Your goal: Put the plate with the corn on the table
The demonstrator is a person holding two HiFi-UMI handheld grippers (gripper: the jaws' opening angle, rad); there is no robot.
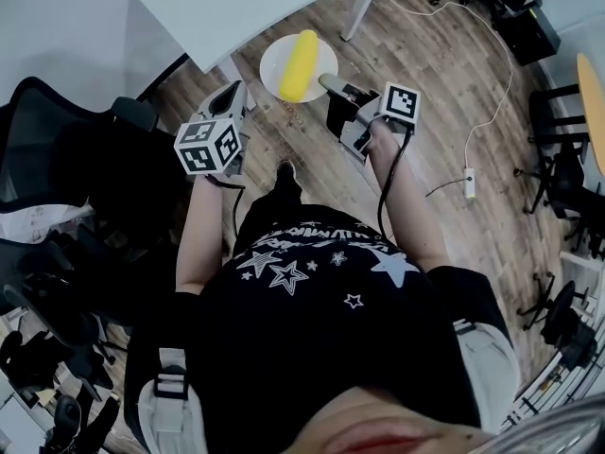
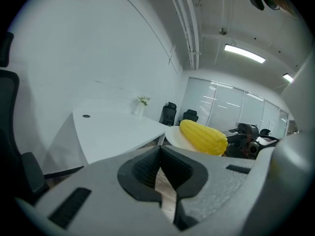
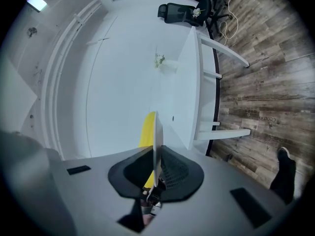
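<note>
A white plate (image 1: 276,62) carrying a yellow corn cob (image 1: 302,64) hangs in the air over the wooden floor, just in front of the white table (image 1: 246,3). My right gripper (image 1: 331,85) is shut on the plate's right rim. In the right gripper view the plate (image 3: 157,136) shows edge-on between the pads, with the corn (image 3: 145,132) to its left. My left gripper (image 1: 233,97) is to the left of the plate, apart from it, shut and holding nothing. In the left gripper view the corn (image 2: 203,136) and plate (image 2: 173,135) are ahead on the right, beyond the table (image 2: 113,129).
Black office chairs (image 1: 66,168) crowd the left side. A white cable with a power strip (image 1: 469,183) runs across the floor on the right. A small vase with a plant (image 2: 141,107) stands at the table's far end. The table's legs (image 3: 224,132) reach the floor.
</note>
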